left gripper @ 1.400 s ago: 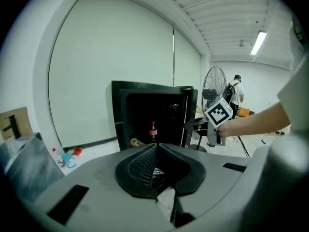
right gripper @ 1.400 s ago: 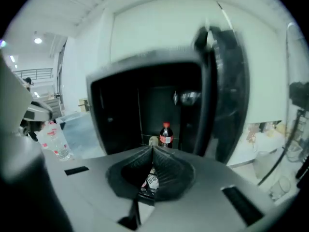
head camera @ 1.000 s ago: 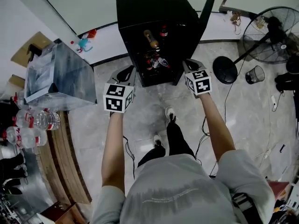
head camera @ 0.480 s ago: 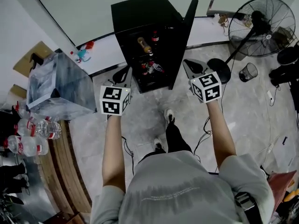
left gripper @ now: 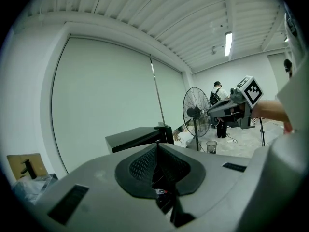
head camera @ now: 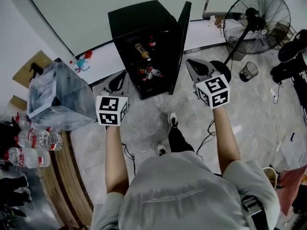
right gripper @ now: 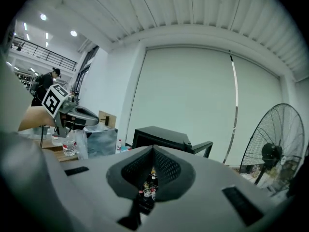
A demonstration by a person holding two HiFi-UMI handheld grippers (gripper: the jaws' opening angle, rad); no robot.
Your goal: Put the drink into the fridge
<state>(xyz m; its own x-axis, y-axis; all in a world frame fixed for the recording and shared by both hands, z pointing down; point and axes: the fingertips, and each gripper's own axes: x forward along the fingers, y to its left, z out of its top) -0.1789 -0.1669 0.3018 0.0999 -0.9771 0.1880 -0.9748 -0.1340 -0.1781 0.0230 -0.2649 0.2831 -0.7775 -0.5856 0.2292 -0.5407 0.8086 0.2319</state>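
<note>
A black fridge (head camera: 144,18) stands on the floor ahead with its door (head camera: 181,42) swung open on the right. Inside, bottles of drink lie on the upper shelf (head camera: 140,50) and more on the lower shelf (head camera: 148,73). My left gripper (head camera: 119,79) hangs short of the fridge's left front corner, shut and empty. To the right of the door's edge is my right gripper (head camera: 193,64), also shut with nothing in it. In the left gripper view the jaws (left gripper: 157,147) meet in front of the fridge (left gripper: 140,138). The right gripper's jaws (right gripper: 153,150) meet too, with bottles (right gripper: 146,191) showing below them.
A standing fan (head camera: 256,16) and a small bin (head camera: 249,71) are at the right. A clear plastic box (head camera: 57,95) sits at the left, by a wooden counter (head camera: 67,186) with water bottles (head camera: 33,140). Cables trail on the floor near the person's feet (head camera: 173,120).
Both grippers have drawn back from the fridge, the right one out past the door's edge. The fridge now lies further off and the door looks less wide open.
</note>
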